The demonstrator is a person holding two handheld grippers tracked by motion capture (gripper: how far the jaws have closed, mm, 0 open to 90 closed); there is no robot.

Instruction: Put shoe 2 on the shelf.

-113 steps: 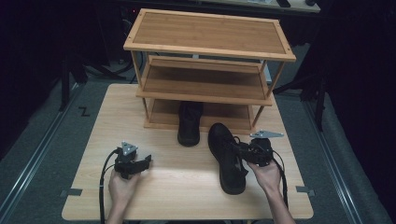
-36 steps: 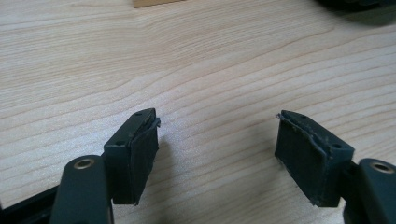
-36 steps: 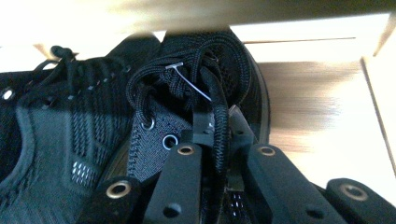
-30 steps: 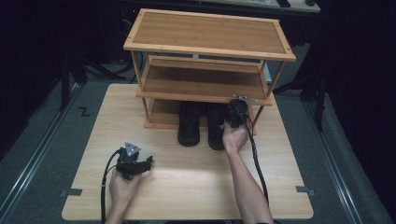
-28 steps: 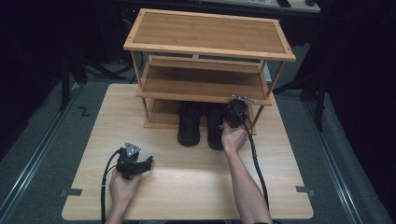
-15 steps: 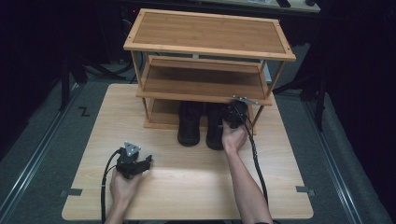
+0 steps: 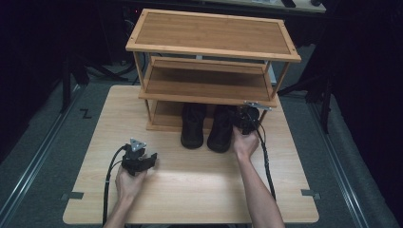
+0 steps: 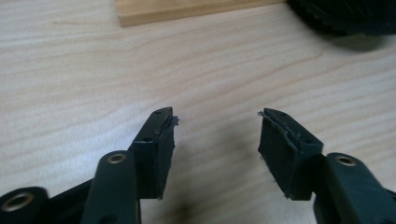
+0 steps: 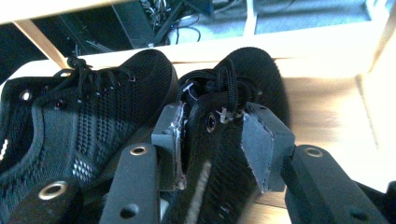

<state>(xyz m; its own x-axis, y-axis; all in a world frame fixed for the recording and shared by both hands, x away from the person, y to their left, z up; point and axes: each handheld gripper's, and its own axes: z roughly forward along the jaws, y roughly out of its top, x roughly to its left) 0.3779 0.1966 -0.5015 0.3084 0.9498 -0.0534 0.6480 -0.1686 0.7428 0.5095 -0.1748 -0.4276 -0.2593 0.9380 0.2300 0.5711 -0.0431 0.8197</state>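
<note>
Two black mesh shoes stand side by side on the bottom shelf of a three-tier wooden rack, heels toward me. The left shoe sits free. My right gripper is shut on the right shoe, pinching its side wall near the lace eyelets. My left gripper rests low on the table at front left, open, with bare wood between its jaws.
The rack's middle shelf hangs just over the right gripper and both shoes. In the left gripper view, the rack's base edge and a shoe's heel lie ahead. Dark floor and metal rails surround the table.
The right gripper carried the right shoe from the table onto the bottom shelf beside the left shoe; over the last second it has barely moved. The left gripper stayed put.
</note>
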